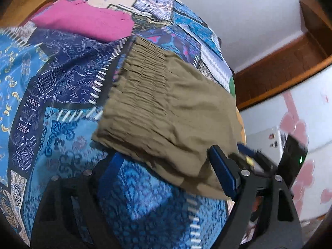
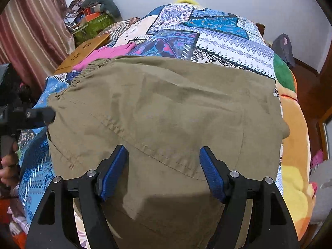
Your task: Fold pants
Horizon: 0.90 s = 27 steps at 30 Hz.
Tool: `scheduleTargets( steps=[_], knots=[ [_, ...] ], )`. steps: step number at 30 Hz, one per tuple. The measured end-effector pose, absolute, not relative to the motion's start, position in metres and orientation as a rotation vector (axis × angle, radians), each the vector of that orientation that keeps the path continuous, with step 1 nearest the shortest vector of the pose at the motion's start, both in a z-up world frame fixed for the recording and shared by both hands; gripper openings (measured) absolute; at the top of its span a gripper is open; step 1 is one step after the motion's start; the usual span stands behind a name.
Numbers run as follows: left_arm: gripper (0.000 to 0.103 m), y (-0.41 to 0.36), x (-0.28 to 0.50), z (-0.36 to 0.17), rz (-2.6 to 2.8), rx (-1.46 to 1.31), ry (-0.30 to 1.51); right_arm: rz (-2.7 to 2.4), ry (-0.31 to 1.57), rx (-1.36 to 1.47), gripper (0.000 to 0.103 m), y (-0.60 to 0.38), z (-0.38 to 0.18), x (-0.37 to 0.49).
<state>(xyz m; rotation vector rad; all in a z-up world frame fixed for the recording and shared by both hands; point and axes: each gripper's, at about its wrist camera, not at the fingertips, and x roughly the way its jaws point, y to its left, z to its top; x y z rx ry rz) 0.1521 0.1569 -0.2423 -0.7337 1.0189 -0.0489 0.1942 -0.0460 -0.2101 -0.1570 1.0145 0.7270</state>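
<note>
Left gripper (image 1: 164, 172), black-framed with blue ribbed pads, jaws spread wide and released, gripping nothing. Left pad (image 1: 112, 171) down at 7 o'clock over the bedspread, right pad (image 1: 222, 172) at 5 o'clock against the near corner of the folded olive-khaki cotton pants (image 1: 166, 112). Whether that pad actually touches the cloth: cannot tell through the motion blur.

Right gripper (image 2: 164, 172), same build, likewise spread and holding nothing, both pads hovering above the broad flat panel of the pants (image 2: 166, 114), a curved stitched seam running between them from 9 toward 4 o'clock.

Pants folded into a thick rectangular stack, gathered elastic waistband at the 11 o'clock end in the left wrist view, lying on a blue patchwork-print quilted bedspread (image 1: 51, 87). In the right wrist view, filling the middle of the frame, waistband ruffles at 10 o'clock.

Beyond, at 11 o'clock in the left view, a folded magenta cloth (image 1: 87, 20), apart from the pants. Same cloth (image 2: 108, 54) peeking just past the waistband in the right view. Further out at 10 o'clock, a light wooden board with cut-out holes (image 2: 83, 51). At 3 o'clock, an orange and yellow plush blanket (image 2: 294, 137) along the bed's edge.
</note>
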Motion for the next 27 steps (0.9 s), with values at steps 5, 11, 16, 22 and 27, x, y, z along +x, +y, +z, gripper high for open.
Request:
scheduleTargets(
  steps=[5,11,16,22,27],
  knots=[
    [0.070,0.171,0.166,-0.246,0.006,-0.757,1.020,0.731,1.015,-0.143,0.070,-0.048,-0.211,0.194],
    [0.045,0.158,0.169,-0.232,0.080,-0.578,0.986,0.724,1.018,-0.139,0.070,-0.050,-0.209,0.195],
    [0.032,0.135,0.158,-0.203,0.122,-0.364,0.900,0.711,1.025,-0.162,0.070,-0.046,-0.201,0.196],
    [0.030,0.130,0.135,-0.172,0.158,-0.217,0.823,0.736,0.967,-0.128,0.070,-0.033,-0.178,0.194],
    [0.030,0.138,0.112,-0.150,0.211,-0.137,0.773,0.783,0.943,-0.121,0.070,-0.002,-0.169,0.196]
  ],
)
